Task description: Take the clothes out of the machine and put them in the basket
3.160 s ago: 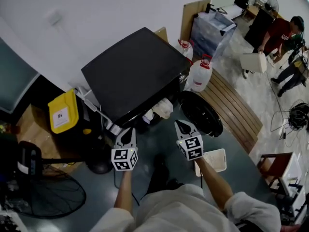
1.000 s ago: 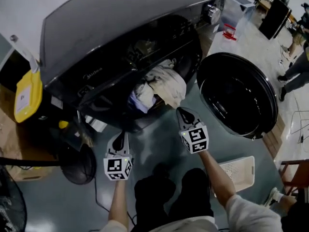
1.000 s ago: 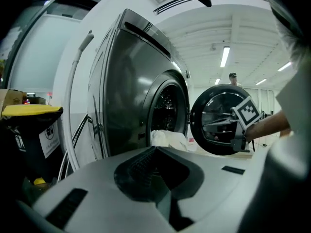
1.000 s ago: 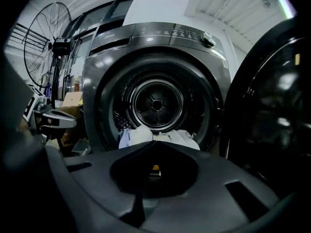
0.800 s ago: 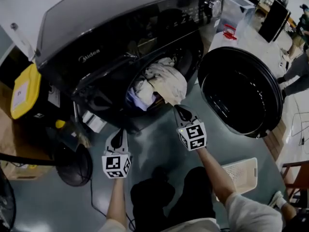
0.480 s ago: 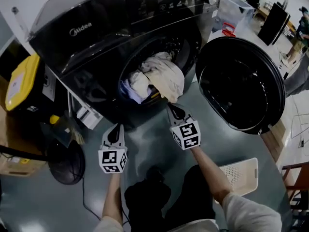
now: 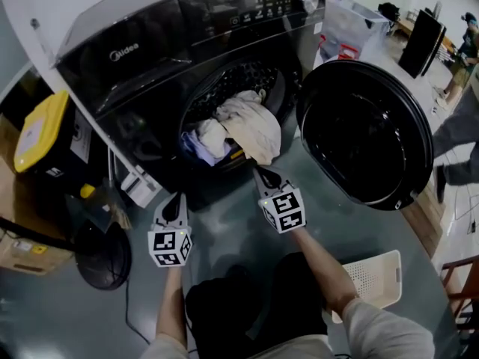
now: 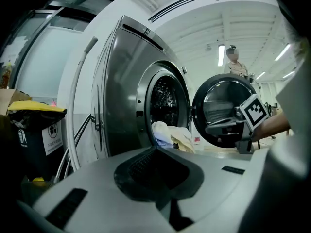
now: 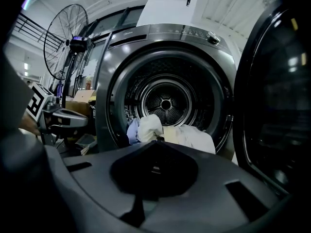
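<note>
Jaws, head view: left gripper (image 7: 177, 199) closed tip to tip, nothing between, low before the machine (image 7: 150, 43), left of its opening. Right gripper (image 7: 259, 173) likewise closed and empty, tip just under the clothes (image 7: 243, 122); contact cannot be told. Clothes: pale heap in the opening, one piece hanging over the lip. Door (image 7: 367, 133): swung fully open to the right. Basket (image 7: 374, 279): cream, on the floor (image 7: 224, 223) beside the person's right arm, well apart from the machine. Bin (image 7: 41, 126): yellow lid, left of the machine.

Left gripper view: jaws meet in one point, nothing held. Machine side-on, clothes bulging from the opening, door beyond, right gripper in front of the door. A person (image 8: 235, 64) stands far behind.

Right gripper view: jaws shut, empty, aimed at the clothes heaped at the front of the drum (image 9: 165, 103). Left gripper at the left edge; fan (image 9: 65, 38) above it.
</note>
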`<state>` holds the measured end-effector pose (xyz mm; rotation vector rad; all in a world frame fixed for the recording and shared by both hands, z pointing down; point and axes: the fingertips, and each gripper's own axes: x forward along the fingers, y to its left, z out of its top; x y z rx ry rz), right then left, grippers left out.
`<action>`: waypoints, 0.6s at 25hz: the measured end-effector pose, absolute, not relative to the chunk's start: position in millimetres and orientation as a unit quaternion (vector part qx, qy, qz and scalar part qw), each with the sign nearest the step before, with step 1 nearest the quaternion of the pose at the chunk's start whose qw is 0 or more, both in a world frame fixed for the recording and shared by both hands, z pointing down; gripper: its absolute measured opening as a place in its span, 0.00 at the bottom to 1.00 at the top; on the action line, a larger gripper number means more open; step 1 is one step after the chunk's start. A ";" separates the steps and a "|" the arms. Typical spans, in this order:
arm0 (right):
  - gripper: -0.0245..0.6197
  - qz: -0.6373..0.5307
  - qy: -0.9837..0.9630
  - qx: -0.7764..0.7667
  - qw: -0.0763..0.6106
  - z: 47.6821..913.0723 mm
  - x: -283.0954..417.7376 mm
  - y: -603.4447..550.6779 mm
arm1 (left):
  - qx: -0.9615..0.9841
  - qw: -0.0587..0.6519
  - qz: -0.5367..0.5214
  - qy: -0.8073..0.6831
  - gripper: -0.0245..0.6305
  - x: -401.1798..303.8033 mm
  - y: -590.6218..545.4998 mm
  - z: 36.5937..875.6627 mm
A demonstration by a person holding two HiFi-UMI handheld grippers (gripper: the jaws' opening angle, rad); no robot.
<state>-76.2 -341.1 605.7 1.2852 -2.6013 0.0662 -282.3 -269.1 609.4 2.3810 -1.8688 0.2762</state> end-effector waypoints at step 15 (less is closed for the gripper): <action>0.08 -0.007 -0.924 0.363 0.124 595.3 -166.2 -362.0 | 0.741 0.056 0.076 -0.665 0.07 -334.1 -247.3 591.9</action>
